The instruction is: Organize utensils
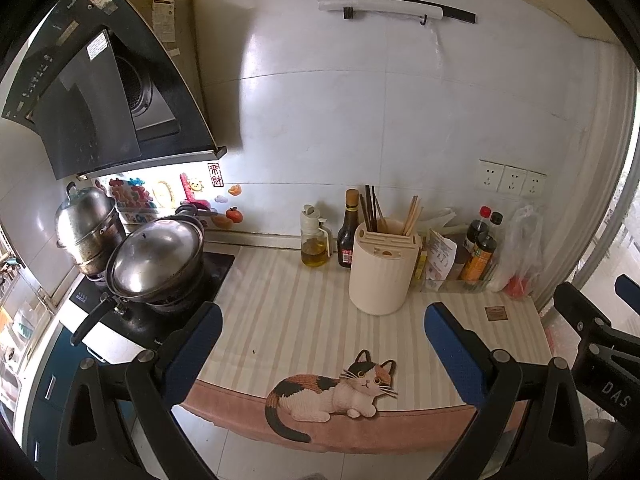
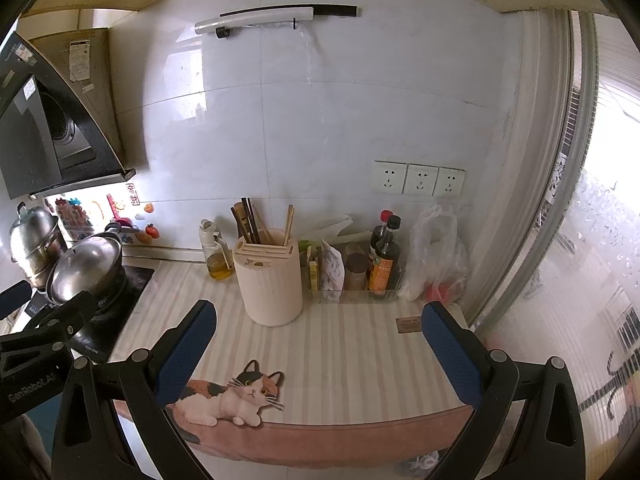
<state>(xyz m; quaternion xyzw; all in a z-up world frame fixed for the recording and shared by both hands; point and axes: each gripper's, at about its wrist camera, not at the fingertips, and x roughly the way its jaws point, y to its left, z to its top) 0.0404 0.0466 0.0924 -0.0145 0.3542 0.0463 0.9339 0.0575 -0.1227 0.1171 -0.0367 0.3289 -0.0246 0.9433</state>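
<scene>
Lidded wok (image 1: 156, 258) and steamer pot (image 1: 88, 228) on the stove, oil bottle (image 1: 315, 238) by the wall

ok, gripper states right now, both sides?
Left gripper: open, holding nothing.
Right gripper: open, holding nothing.

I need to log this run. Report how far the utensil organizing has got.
Done: dark chopsticks and light chopsticks stand upright in the cream utensil holder.
In hand: nothing. The left gripper and right gripper are both open and empty above the striped cat mat.
Left: unclear; no loose utensils show on the mat, so either the job is finished or has not begun.
</scene>
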